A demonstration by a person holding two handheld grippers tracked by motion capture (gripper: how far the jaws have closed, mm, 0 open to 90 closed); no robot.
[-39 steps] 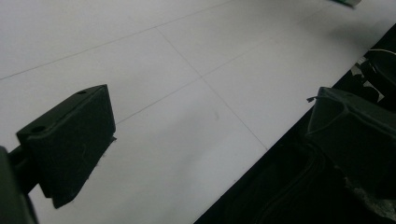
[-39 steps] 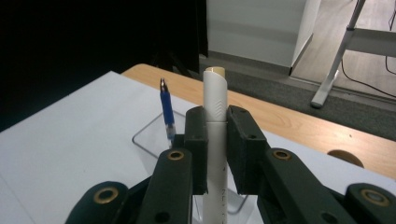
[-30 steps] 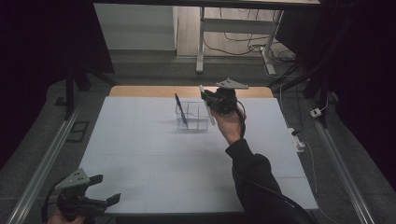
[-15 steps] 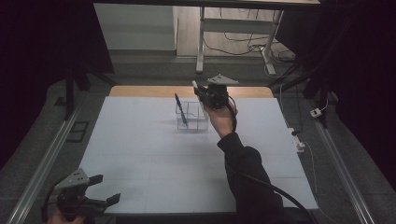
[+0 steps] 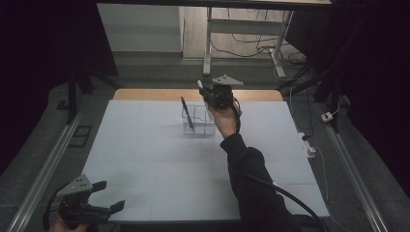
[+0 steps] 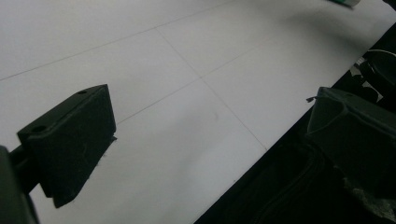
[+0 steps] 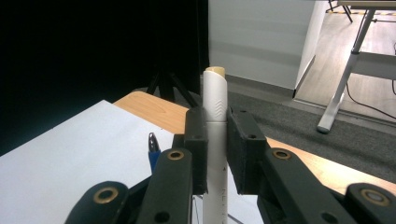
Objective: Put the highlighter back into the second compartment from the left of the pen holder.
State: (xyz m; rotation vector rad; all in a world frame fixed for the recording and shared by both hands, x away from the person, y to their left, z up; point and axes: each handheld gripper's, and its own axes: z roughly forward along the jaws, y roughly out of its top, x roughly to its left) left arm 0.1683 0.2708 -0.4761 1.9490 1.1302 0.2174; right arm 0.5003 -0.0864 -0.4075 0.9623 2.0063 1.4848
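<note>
At the near left corner of the counter (image 5: 145,159), a matte white sheet ruled with faint grid lines, the left gripper (image 5: 104,196) hangs just off the edge with its blocky black fingers (image 6: 70,140) spread wide apart and nothing between them. From the near right edge a dark-sleeved forearm (image 5: 246,169) reaches across the bare middle of the sheet. At the far centre the right gripper (image 5: 205,92) has its flat, hard black fingers (image 7: 196,140) clamped on a white marker (image 7: 215,140), a smooth plastic cylinder with a tan, rounded end cap and small chevron marks on its barrel. The marker stands upright in the grip, its long axis vertical and the tan end up, above the right side of a clear box-shaped holder (image 5: 198,121) with see-through walls and an inner divider. In the holder's left part a blue pen (image 5: 187,113) leans, its top tilted toward the far left, close beside the marker's path. Beyond the white sheet a strip of bare wood (image 5: 145,94) shows along the counter's far edge, and past it a grey floor, white desk legs (image 5: 209,43) and loose cables (image 5: 246,43).
</note>
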